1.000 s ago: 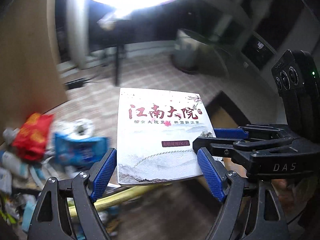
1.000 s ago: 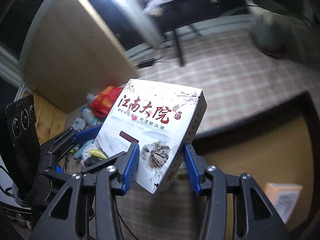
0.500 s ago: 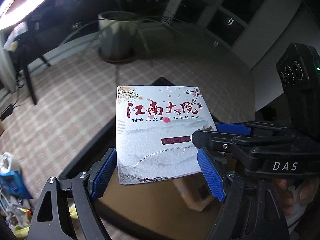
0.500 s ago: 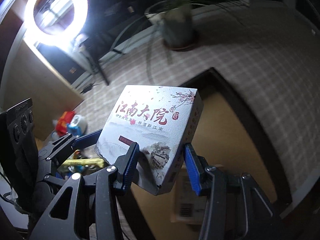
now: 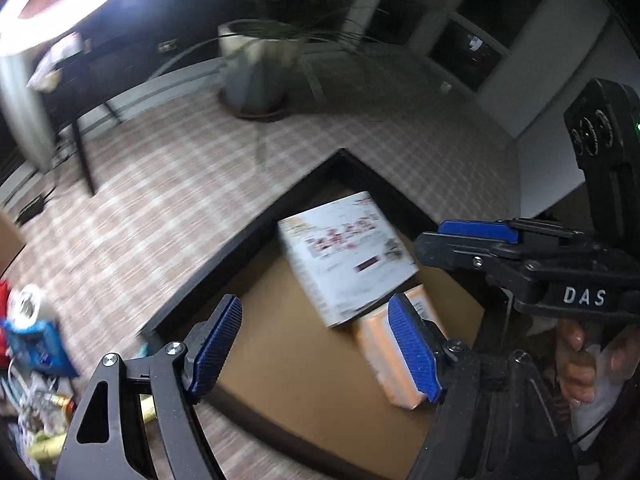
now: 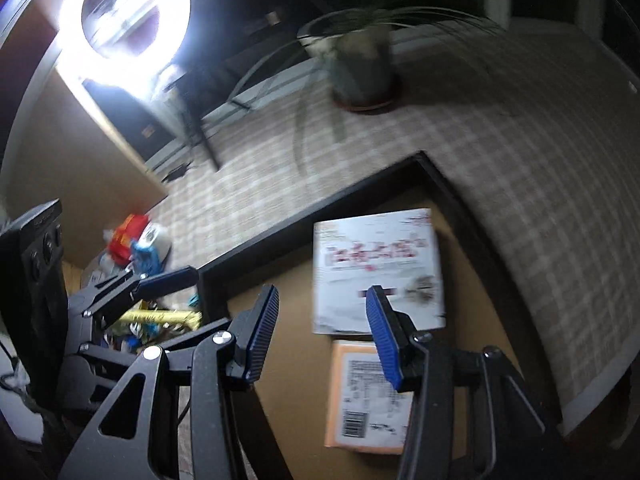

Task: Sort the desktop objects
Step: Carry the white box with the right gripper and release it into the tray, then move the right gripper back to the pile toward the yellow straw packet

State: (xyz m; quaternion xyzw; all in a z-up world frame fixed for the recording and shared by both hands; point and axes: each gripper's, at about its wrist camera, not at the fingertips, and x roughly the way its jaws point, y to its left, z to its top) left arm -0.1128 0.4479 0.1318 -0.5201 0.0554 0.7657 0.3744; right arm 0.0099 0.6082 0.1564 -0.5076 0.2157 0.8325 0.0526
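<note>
**White box lies in the black-rimmed tray, both grippers spread and empty**

The white printed box [image 5: 346, 258] [image 6: 378, 270] sits inside the black-rimmed tray [image 5: 224, 248] [image 6: 280, 232], in the tray's far corner, on its brown floor. Its red lettering is blurred and unreadable. Its near edge overlaps the far end of an orange packet [image 5: 384, 356] [image 6: 370, 396], which carries a white label with a barcode and lies nearer the cameras in the same tray.

The left gripper [image 5: 316, 348] hangs above the tray with its blue fingers [image 5: 214, 344] spread wide, nothing between them. The right gripper [image 6: 322, 334] is likewise released, its blue fingers [image 6: 384, 336] apart and holding nothing; one finger crosses in front of the box's near edge.

Left of the tray, on the checked tablecloth [image 5: 160, 184] [image 6: 520, 152], lies a heap of snack wrappers [image 5: 32, 344] [image 6: 140, 252]. A potted plant [image 5: 256, 68] [image 6: 356, 60] stands towards the table's far edge, and a ring light [image 6: 124, 12] glows at the far left.
</note>
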